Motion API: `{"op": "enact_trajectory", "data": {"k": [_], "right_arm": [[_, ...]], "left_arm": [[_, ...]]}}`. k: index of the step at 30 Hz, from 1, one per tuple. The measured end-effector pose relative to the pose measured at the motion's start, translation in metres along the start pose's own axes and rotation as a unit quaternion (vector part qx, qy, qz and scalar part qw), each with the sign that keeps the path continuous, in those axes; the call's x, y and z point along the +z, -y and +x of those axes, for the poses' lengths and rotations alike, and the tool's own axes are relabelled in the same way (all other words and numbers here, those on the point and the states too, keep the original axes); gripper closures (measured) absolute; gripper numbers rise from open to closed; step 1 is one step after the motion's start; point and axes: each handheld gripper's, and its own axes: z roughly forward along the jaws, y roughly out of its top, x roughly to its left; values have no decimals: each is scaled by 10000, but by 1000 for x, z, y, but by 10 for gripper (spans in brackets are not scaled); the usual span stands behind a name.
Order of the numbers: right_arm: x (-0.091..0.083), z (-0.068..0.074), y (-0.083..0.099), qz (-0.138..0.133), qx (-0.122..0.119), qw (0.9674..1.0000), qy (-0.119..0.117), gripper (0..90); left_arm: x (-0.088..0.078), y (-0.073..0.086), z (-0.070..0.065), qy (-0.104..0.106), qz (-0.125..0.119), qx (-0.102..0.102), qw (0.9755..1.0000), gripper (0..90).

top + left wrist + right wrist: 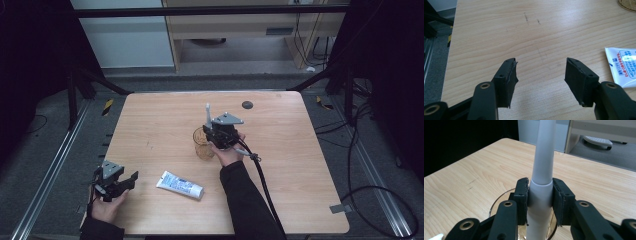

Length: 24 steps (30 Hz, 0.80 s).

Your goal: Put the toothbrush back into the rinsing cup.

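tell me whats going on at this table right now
A person works with a gripper in each hand. The right gripper is clamped on a white electric toothbrush, holding it upright over a clear glass cup mid-table. The left gripper rests open and empty at the near left corner. A white toothpaste tube lies flat between them.

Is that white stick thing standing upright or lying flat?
Upright. The right gripper clamps the white electric toothbrush with its lower end inside the glass cup; its top points upward.

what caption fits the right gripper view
Right gripper clamps an upright white electric toothbrush over a clear cup.
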Motion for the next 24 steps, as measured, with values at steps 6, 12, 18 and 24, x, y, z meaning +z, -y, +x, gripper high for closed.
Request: {"op": "enact_trajectory", "data": {"k": [6, 12, 18, 24], "right_arm": [[-2, 2, 0, 25, -97, 9999, -27, 673], [-3, 3, 0, 5, -117, 9999, -105, 644], [-4, 5, 0, -7, -187, 9998, -93, 609], [-4, 6, 0, -26, -207, 9997, -90, 584]], "left_arm": [[0, 0, 0, 0, -1, -5, 10000, 417], [0, 0, 0, 7, 0, -2, 10000, 417], [0, 0, 0, 9, -11, -8, 10000, 417], [0, 0, 0, 11, -17, -12, 10000, 417]]}}
